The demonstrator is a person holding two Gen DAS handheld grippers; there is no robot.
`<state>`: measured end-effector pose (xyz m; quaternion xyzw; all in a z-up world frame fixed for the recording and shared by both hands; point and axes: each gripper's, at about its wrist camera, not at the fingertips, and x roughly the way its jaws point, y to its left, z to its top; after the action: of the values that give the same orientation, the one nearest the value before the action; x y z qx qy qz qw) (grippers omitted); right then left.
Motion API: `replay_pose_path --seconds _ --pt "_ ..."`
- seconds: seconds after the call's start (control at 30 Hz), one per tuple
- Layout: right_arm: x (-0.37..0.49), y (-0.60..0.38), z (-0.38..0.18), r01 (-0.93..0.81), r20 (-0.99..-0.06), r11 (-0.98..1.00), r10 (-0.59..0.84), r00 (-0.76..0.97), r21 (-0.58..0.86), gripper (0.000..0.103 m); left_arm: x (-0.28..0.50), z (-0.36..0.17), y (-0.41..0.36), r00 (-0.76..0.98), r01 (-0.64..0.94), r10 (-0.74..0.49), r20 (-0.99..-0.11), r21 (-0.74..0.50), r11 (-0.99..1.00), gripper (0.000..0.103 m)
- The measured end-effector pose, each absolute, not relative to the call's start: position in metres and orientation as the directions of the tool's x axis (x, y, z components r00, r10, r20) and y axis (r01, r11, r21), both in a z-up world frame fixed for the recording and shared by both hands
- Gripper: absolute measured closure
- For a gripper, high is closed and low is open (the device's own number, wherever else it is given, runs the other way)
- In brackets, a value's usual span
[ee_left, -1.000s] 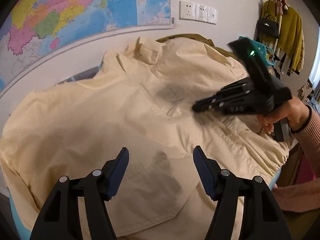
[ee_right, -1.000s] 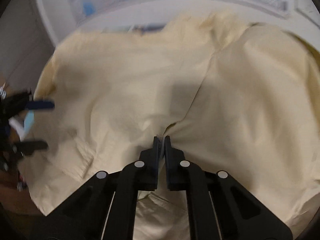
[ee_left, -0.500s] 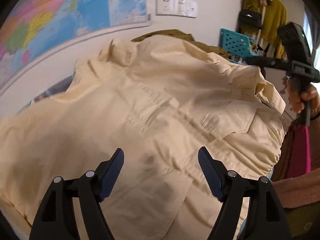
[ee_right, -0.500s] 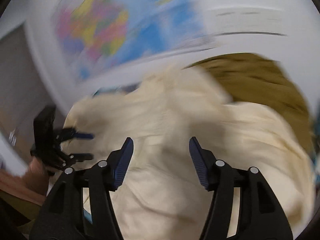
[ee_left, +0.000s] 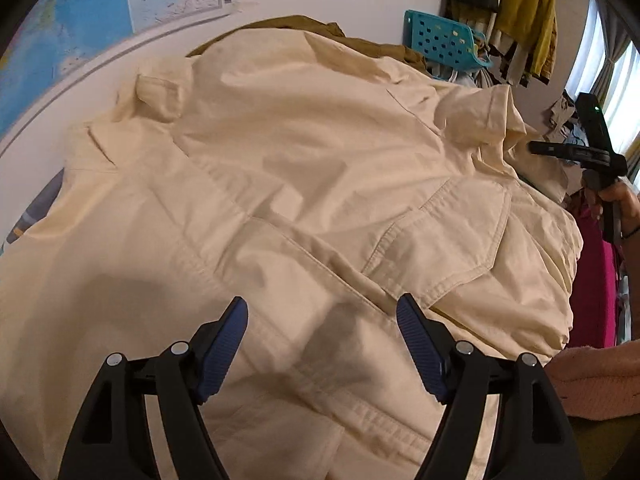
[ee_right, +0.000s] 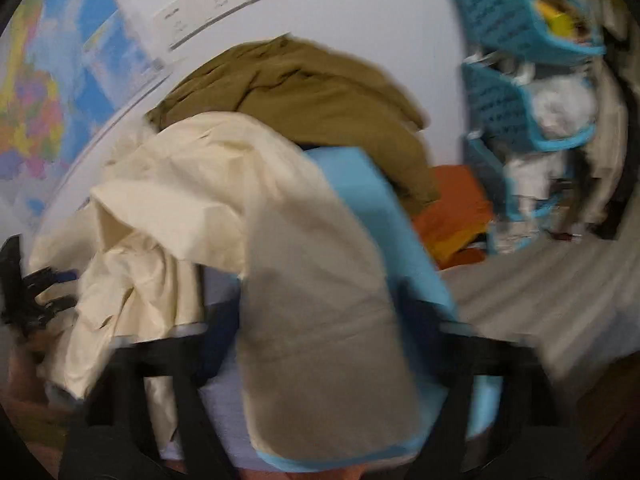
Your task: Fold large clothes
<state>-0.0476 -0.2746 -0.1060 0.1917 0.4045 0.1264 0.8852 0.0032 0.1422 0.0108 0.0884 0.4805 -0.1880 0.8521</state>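
Note:
A large cream shirt (ee_left: 304,184) lies spread over the table, collar toward the wall and a chest pocket (ee_left: 444,240) facing up. My left gripper (ee_left: 322,320) hovers open just above its lower front, with nothing between the blue pads. A hand holds my right gripper (ee_left: 560,150) off the shirt's right edge. The right wrist view is blurred: a cream sleeve (ee_right: 320,320) hangs over the blue table edge (ee_right: 360,184), right across my right gripper (ee_right: 324,344). Its jaws are closing with the sleeve between them. The fingertips are hidden.
An olive garment (ee_right: 304,92) is heaped behind the shirt by the wall, and orange cloth (ee_right: 452,200) lies beyond it. A teal basket rack (ee_right: 516,92) stands at the right. Clothes and a bag (ee_left: 524,4) hang in the corner. A pink sleeve (ee_left: 592,376) is near my left gripper.
The right gripper let go of the shirt's middle, opened and swung out to the right edge, where a hanging sleeve now fills its view. The left gripper shifted right and opened slightly wider.

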Motion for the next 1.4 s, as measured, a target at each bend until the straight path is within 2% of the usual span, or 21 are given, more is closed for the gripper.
replay_pose_path --seconds 0.03,0.07,0.2,0.3,0.43,0.6,0.7,0.73,0.77,0.8,0.93,1.03,1.07,1.1,1.17,1.27,1.33,1.4 --pt "-0.044 -0.277 -0.1 -0.088 -0.651 0.882 0.406 0.642 0.463 0.087 0.004 0.01 0.143 0.463 0.404 -0.236 -0.854 -0.034 0.914 0.029" --pt "-0.045 -0.282 -0.09 -0.112 -0.615 0.862 0.438 0.656 0.494 0.094 0.004 0.01 0.144 0.462 0.399 -0.232 -0.856 -0.033 0.916 0.029" --pt "-0.064 -0.317 0.0 -0.21 -0.434 0.834 0.46 0.775 0.509 0.096 0.003 0.019 0.147 0.482 0.39 -0.238 -0.843 -0.037 0.92 0.029" --pt "-0.078 -0.308 0.069 -0.343 -0.363 0.832 0.511 0.779 0.435 0.096 0.006 0.03 0.151 0.51 0.386 -0.261 -0.82 -0.053 0.921 0.029" --pt "-0.083 -0.255 0.125 -0.532 -0.366 0.783 0.621 0.693 0.323 0.096 0.014 0.047 0.158 0.54 0.383 -0.323 -0.777 -0.114 0.917 0.029" --pt "-0.082 -0.141 0.146 -0.728 -0.462 0.651 0.725 0.511 0.215 0.093 0.016 0.068 0.171 0.575 0.384 -0.417 -0.704 -0.217 0.897 0.029" --pt "-0.07 -0.067 0.136 -0.779 -0.558 0.6 0.715 0.421 0.182 0.087 0.01 0.074 0.182 0.596 0.368 -0.422 -0.683 -0.235 0.9 0.028" --pt "-0.065 -0.05 0.131 -0.782 -0.594 0.6 0.696 0.404 0.171 0.072 0.008 0.074 0.189 0.601 0.355 -0.422 -0.679 -0.246 0.902 0.028" --pt "-0.057 -0.028 0.126 -0.784 -0.646 0.604 0.658 0.388 0.144 0.051 0.006 0.074 0.195 0.604 0.345 -0.417 -0.678 -0.249 0.905 0.028" --pt "-0.052 -0.003 0.118 -0.793 -0.707 0.605 0.59 0.39 0.068 0.045 0.002 0.072 0.202 0.61 0.332 -0.41 -0.679 -0.251 0.909 0.028" --pt "-0.049 0.034 0.115 -0.813 -0.772 0.573 0.47 0.429 -0.103 0.04 -0.012 0.062 0.226 0.612 0.275 -0.371 -0.699 -0.252 0.928 0.028" --pt "-0.056 0.03 0.138 -0.843 -0.743 0.532 0.534 0.402 -0.074 0.033 -0.021 0.056 0.236 0.61 0.258 -0.365 -0.704 -0.259 0.931 0.028" --pt "-0.06 0.026 0.152 -0.849 -0.706 0.525 0.581 0.405 -0.055 0.025 -0.023 0.055 0.238 0.61 0.261 -0.366 -0.703 -0.259 0.93 0.028" --pt "-0.061 0.025 0.164 -0.85 -0.681 0.526 0.609 0.406 -0.037 0.021 -0.024 0.054 0.238 0.612 0.265 -0.371 -0.699 -0.26 0.928 0.028" --pt "-0.065 0.023 0.18 -0.841 -0.639 0.539 0.632 0.439 -0.045 0.02 -0.021 0.054 0.237 0.607 0.284 -0.396 -0.689 -0.278 0.918 0.028" --pt "-0.054 0.016 0.176 -0.808 -0.619 0.586 0.616 0.488 -0.054 0.02 -0.019 0.049 0.236 0.593 0.298 -0.426 -0.683 -0.305 0.905 0.028" --pt "-0.032 0.003 0.155 -0.789 -0.622 0.615 0.627 0.469 0.025 0.02 -0.019 0.044 0.242 0.579 0.299 -0.456 -0.675 -0.345 0.89 0.028" --pt "-0.009 -0.007 0.126 -0.739 -0.651 0.673 0.574 0.498 0.028 0.019 -0.022 0.042 0.252 0.578 0.28 -0.465 -0.671 -0.373 0.885 0.028"
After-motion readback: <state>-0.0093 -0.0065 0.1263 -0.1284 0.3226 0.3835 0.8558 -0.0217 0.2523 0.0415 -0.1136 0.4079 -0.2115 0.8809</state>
